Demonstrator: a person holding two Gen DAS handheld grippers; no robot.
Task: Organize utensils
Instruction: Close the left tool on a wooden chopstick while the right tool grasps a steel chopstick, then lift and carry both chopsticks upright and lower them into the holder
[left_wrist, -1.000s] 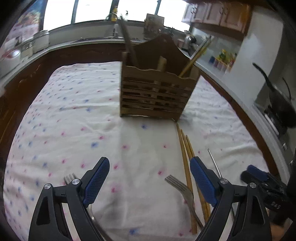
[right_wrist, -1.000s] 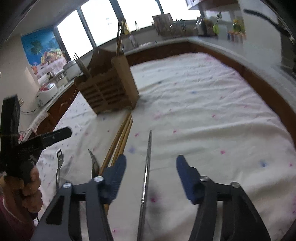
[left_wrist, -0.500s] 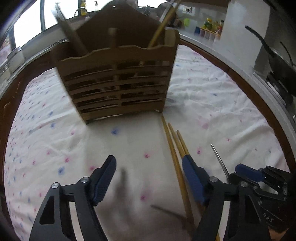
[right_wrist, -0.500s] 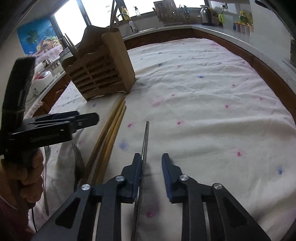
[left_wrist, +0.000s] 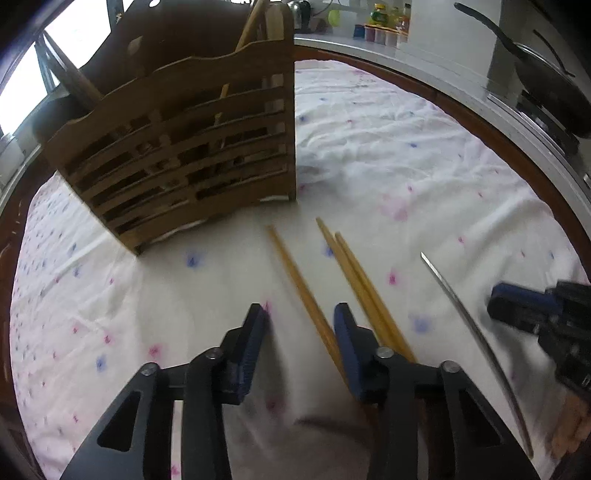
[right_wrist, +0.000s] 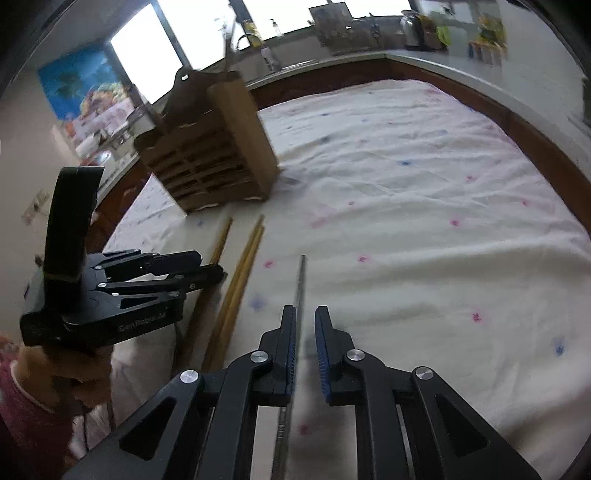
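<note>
Chopsticks (left_wrist: 295, 273), three slim bamboo sticks, lie on a floral cloth (left_wrist: 406, 177) in front of a slatted wooden caddy (left_wrist: 184, 147). L gripper (left_wrist: 299, 328), half spread, straddles one stick; it should probably centre the stick before closing. R gripper (right_wrist: 305, 334), nearly pressed together, flanks a thin steel utensil handle (right_wrist: 301, 280) w/ a gap still showing; smooth metal may slip.

1. Bright windows (right_wrist: 147, 44) run behind a grey counter (right_wrist: 424, 59).
2. A colourful poster (right_wrist: 77, 88) hangs on the left wall.
3. A dotted white cloth (right_wrist: 406, 184) covers the desk.
4. A dark pan (left_wrist: 546, 77) sits right.
</note>
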